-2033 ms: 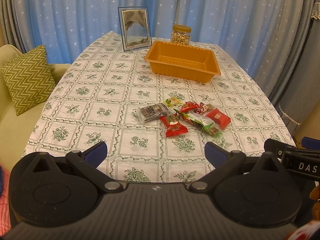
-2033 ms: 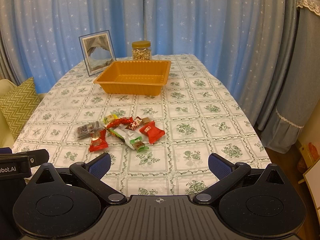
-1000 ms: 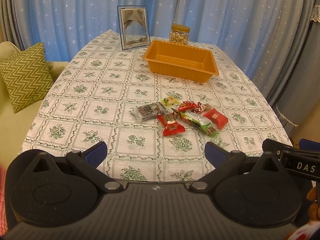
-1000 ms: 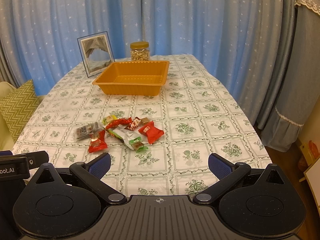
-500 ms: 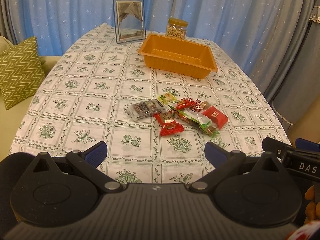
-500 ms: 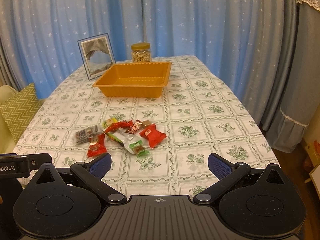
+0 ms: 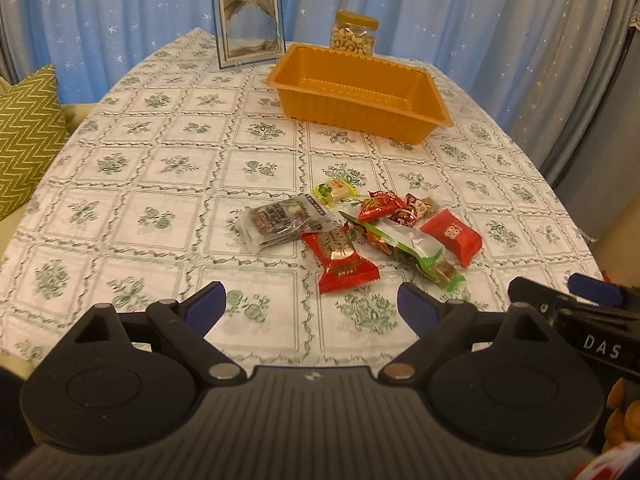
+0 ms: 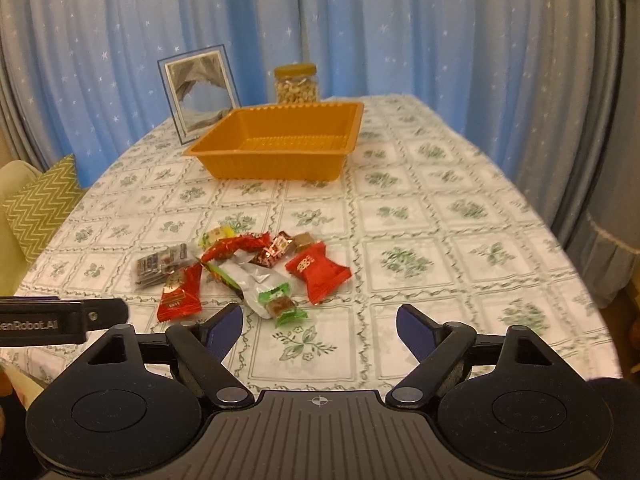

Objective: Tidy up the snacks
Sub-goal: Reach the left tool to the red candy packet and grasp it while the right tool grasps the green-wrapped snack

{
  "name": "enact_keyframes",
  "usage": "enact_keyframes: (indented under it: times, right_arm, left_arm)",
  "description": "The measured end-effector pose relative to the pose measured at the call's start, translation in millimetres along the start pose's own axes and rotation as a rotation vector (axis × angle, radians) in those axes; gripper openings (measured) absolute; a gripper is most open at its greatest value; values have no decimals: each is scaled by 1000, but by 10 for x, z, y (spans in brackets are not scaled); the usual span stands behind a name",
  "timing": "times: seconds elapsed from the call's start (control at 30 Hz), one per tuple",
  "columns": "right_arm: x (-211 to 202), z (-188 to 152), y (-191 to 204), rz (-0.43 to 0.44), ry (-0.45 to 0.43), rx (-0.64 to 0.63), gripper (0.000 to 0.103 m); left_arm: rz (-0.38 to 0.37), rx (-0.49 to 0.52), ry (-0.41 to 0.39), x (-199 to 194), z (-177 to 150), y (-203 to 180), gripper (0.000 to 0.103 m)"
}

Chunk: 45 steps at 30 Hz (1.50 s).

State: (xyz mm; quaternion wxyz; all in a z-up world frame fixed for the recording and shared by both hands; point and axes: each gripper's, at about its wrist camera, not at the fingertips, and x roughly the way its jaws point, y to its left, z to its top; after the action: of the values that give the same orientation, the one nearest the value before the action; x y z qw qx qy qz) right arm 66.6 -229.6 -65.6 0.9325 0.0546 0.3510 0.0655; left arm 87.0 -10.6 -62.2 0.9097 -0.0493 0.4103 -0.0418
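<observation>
One orange tray (image 7: pixel 434 98), one nut jar (image 7: pixel 353 36), one picture frame (image 7: pixel 248 19), one cushion (image 7: pixel 24 132). About eight wrapped snacks (image 7: pixel 360 236) lie in a cluster; overlap blurs the exact count.

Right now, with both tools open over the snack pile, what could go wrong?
The snacks overlap: the green packet lies against the red ones, so a grasp may take two or drag neighbours. The flat wrappers may slip from the left tool or right tool. The tray sits far off, beside the jar, so a drop on the way is possible.
</observation>
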Motion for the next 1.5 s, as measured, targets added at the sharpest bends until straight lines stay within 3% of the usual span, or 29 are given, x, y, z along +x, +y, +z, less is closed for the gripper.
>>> enact_keyframes:
  times: [0.43, 0.57, 0.63, 1.03, 1.5]
  right_arm:
    - [556, -15, -121, 52, 51, -2, 61]
    - [638, -6, -88, 75, 50, -23, 54]
    - [685, 6, -57, 94, 46, -36, 50]
    - [888, -37, 159, 107, 73, -192, 35]
    - [835, -85, 214, 111, 59, -216, 19]
  left_arm:
    - [-19, 16, 14, 696, 154, -74, 63]
    - [-38, 39, 35, 828, 151, -111, 47]
    - [-52, 52, 40, 849, 138, -123, 32]
    - [-35, 106, 36, 786, 69, -43, 31]
    - [16, 160, 9, 850, 40, -85, 36]
